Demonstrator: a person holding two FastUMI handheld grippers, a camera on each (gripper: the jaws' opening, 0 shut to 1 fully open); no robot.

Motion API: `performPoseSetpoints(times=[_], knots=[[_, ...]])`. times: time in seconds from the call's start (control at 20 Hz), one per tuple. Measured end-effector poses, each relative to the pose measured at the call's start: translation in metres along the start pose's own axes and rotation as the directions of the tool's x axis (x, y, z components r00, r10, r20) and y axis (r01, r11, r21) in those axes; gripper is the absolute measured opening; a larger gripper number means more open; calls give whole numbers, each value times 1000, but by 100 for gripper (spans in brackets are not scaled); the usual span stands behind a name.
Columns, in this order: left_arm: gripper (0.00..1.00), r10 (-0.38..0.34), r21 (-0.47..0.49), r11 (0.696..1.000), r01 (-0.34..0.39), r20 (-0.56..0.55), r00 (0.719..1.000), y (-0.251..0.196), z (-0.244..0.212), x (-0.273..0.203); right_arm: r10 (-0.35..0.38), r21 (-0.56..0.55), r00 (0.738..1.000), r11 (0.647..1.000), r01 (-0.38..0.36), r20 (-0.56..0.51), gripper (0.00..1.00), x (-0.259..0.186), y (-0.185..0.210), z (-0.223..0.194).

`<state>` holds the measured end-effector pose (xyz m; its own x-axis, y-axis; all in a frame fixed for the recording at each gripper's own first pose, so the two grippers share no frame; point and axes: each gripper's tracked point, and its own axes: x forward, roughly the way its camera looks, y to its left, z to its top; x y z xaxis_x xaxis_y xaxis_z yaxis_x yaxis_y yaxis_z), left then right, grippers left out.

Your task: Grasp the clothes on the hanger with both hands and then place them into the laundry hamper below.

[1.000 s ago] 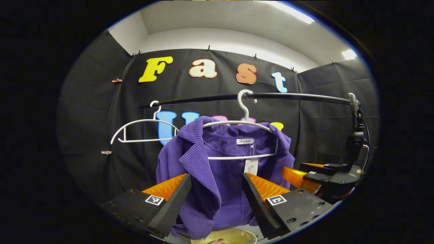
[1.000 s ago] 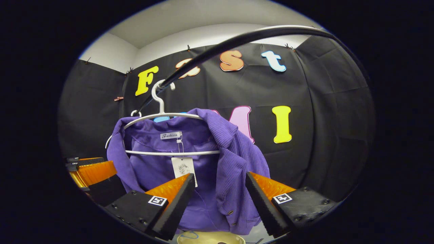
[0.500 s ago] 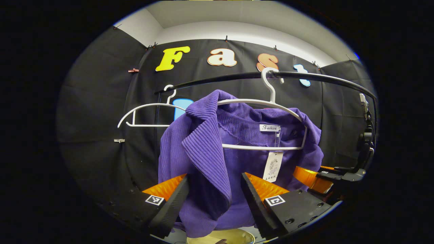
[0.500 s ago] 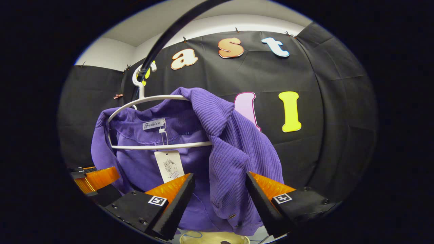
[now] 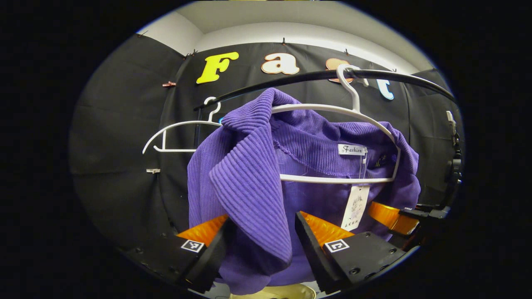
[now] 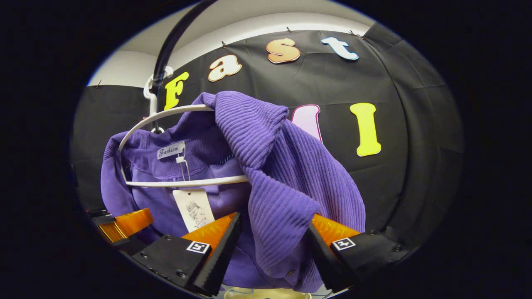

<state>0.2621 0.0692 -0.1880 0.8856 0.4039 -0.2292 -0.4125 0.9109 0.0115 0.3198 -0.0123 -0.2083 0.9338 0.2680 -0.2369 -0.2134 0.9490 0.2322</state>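
A purple ribbed jacket (image 5: pixel 249 178) hangs on a white hanger (image 5: pixel 332 110), whose hook sits over a black rail (image 5: pixel 291 77). My left gripper (image 5: pixel 262 218) is open, and the jacket's left lapel hangs between its fingers. In the right gripper view the jacket (image 6: pixel 282 166) is on the same hanger (image 6: pixel 174 113). My right gripper (image 6: pixel 273 222) is open with the other lapel between its fingers. The right gripper (image 5: pixel 392 218) shows beside the jacket's far edge, and the left gripper (image 6: pixel 124 222) shows low at the left. The hamper's pale rim (image 5: pixel 286 291) peeks out below the jacket.
An empty white hanger (image 5: pixel 178 128) hangs on the rail to the left of the jacket. A paper tag (image 5: pixel 353 207) dangles from the collar label. The rail (image 6: pixel 174 37) curves overhead, and a black stand (image 5: pixel 455 174) holds its right end.
Both grippers have moved in closer to the jacket. The lapels now lie deeper between the fingers, which stay as wide apart as before.
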Motion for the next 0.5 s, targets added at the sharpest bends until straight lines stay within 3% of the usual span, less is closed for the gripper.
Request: performPoseSetpoints(times=[0.1, 0.15, 0.2, 0.25, 0.35, 0.5], knots=[[85, -21, 4, 1000, 21, -9, 1000, -2, -3, 9, 6, 10, 1000, 1000, -6, -6, 79, 6, -3, -1], [82, -18, 7, 1000, 19, -15, 1000, -1, -3, 12, 5, 7, 1000, 1000, -5, -15, 59, 10, -6, -5], [62, 6, 11, 1000, -6, -12, 1000, 7, -3, 14, -11, -6, 1000, 1000, 11, -19, 57, 13, -13, -4], [43, 49, 8, 999, -49, -6, 999, 18, -1, 15, -31, -21, 1000, 999, 31, -7, 43, 16, -24, 1], [5, 31, -20, 999, -32, -17, 999, 17, -4, 19, 6, -20, 1000, 1000, -6, -3, 14, 21, -23, 7], [5, 48, -16, 999, -49, -20, 999, 19, -2, 20, 13, -24, 1000, 1000, -12, 5, 15, 19, -27, 10]])
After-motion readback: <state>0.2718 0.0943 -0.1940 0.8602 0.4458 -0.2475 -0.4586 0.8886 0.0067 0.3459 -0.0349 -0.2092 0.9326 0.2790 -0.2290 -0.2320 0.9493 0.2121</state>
